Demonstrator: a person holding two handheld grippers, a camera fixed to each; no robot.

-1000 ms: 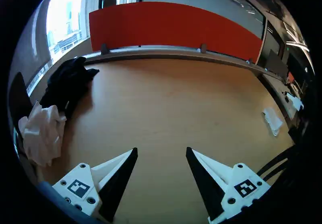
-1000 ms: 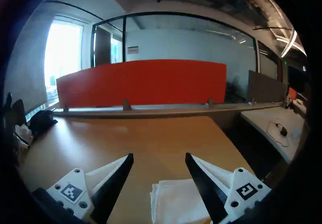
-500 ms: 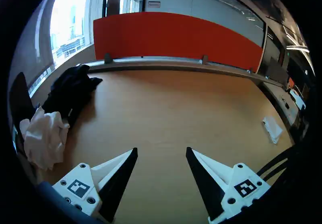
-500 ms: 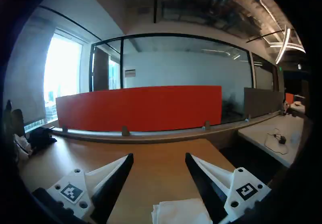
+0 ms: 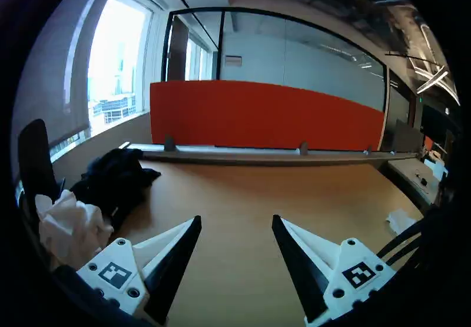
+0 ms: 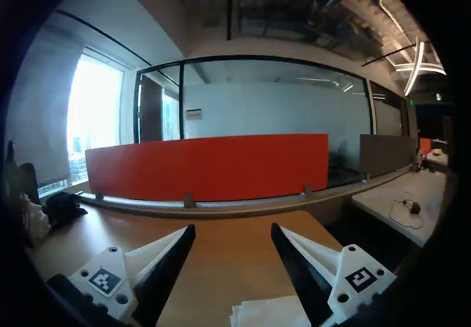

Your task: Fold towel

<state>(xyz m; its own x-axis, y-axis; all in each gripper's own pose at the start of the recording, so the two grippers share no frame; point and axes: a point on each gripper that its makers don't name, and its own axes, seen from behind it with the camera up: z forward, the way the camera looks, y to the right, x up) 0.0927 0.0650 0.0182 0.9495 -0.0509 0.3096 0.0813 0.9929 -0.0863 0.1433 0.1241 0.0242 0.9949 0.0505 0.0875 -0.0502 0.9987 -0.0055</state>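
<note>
Your left gripper (image 5: 236, 220) is held with its two fingers spread wide, with nothing between them but the wood of the desk (image 5: 265, 200). In the left gripper view the folded white towel (image 5: 402, 220) lies flat near the desk's right edge, well apart from that gripper. Along the left edge sits a black heap of clothing (image 5: 118, 180), and just beside it, on the nearer side, a crumpled white cloth (image 5: 73, 228) (whether that one is another towel cannot be told from here). A dark chair back (image 5: 34, 153) stands beyond that left edge, below the window (image 5: 115, 74). A red divider panel (image 5: 265, 115) runs along the far edge. Your right gripper (image 6: 232, 228) is likewise spread open and grips nothing. In the right gripper view the towel shows at the very bottom, low between the fingers and closer to the right-hand one, with neither finger pressing on it. That camera looks nearly level across the desk to the divider, with a glass wall (image 6: 265, 106) behind it. Past the desk's right edge, across a gap, stands a white neighbouring desk (image 6: 382, 194) carrying a small dark device on a thin cable (image 6: 412, 207).
</note>
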